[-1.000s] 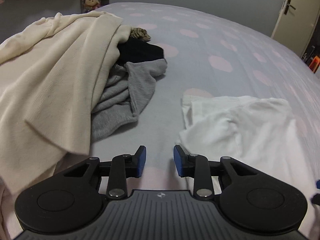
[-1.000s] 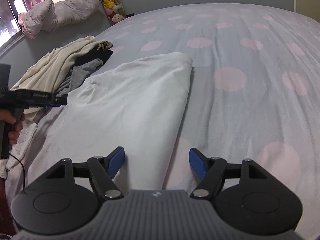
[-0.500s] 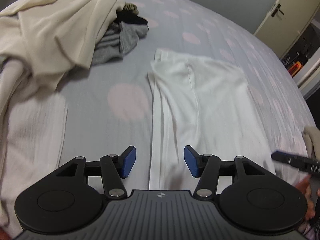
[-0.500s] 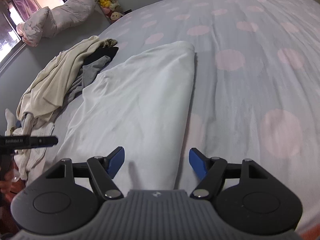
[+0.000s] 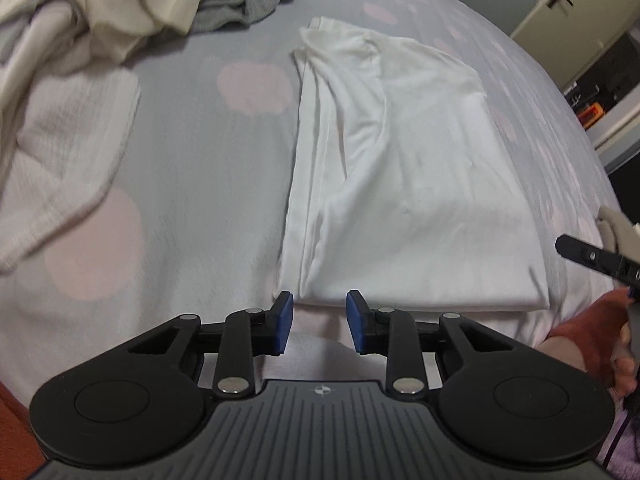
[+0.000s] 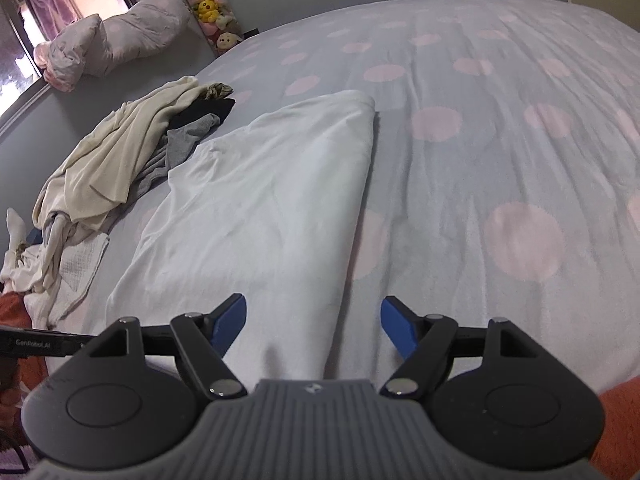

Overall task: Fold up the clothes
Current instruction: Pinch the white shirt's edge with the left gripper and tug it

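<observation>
Change: a second ago the left view faced the clothes pile, with only a corner of the white garment in sight; now the whole folded garment fills it and the pile sits at the top left.
Left tongs (image 5: 319, 322): jaws have just been narrowing after a wider moment, a gap between the pads, nothing between them; they sit just short of the garment's near left corner.
Right tongs (image 6: 313, 323): jaws wide, as before; the garment's near right corner lies below them, not pinched.
Bed (image 6: 500, 128): grey cover with pink dots.
Garment (image 5: 404, 168): white, folded lengthwise into a long panel, flat mid-bed.
Pile (image 6: 120, 160): cream, grey and black clothes, left of the garment, apart from it.
Room: rolled duvet (image 6: 116, 40) by the window, plush toys (image 6: 210, 4), door (image 5: 576, 12).
</observation>
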Motion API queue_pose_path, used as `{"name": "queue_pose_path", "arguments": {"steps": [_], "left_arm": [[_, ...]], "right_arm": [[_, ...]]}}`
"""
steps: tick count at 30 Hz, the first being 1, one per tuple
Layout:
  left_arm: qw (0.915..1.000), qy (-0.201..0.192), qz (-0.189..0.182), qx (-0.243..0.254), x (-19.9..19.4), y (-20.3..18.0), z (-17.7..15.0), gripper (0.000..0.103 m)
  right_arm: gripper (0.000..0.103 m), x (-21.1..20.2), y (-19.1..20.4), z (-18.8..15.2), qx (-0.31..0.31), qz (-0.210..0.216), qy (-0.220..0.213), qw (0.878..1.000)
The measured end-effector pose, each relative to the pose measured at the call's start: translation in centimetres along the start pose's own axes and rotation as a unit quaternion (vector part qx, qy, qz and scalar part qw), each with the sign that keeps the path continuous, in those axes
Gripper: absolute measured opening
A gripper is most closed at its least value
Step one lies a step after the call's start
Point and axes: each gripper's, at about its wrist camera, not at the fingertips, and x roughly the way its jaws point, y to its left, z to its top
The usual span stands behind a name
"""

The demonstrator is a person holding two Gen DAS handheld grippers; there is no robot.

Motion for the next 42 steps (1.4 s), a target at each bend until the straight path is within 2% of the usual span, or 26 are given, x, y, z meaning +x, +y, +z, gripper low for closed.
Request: {"name": "queue_pose_path", "arguments": {"steps": [9,19,23,28,37,42], "left_arm": [[0.9988,-0.007,-0.027,-0.041,1.0,1.0,-0.3,0.023],[0.9954,-0.055,-0.064,-0.045,-1.2,0.8,-0.6,0.022],[0.9949,-0.052,-0.076,-0.042,-1.3,0.5,-0.7,0.022],[0.9935,-0.027,-0.099,-0.049,-0.8,0.2,-1.3,0.022],[0.9932,-0.036,-0.079,-0.079,0.3,1.2,-0.9,0.022],[0.989,-0.084,-0.097,-0.074,-0.5,1.1,-0.8,0.022]], "right_arm": [[0.076,0.4,0.1,-0.1,-0.001,-0.002,0.004,1.0],[0.077,0.5,0.1,-0.2,-0.001,-0.002,0.006,1.0],[0.077,0.6,0.1,-0.2,-0.002,-0.003,0.008,1.0],[0.077,0.7,0.1,-0.2,-0.001,-0.003,0.008,1.0],[0.078,0.9,0.1,-0.3,-0.005,-0.004,0.012,1.0],[0.078,1.0,0.1,-0.3,-0.006,-0.003,0.013,1.0]]}}
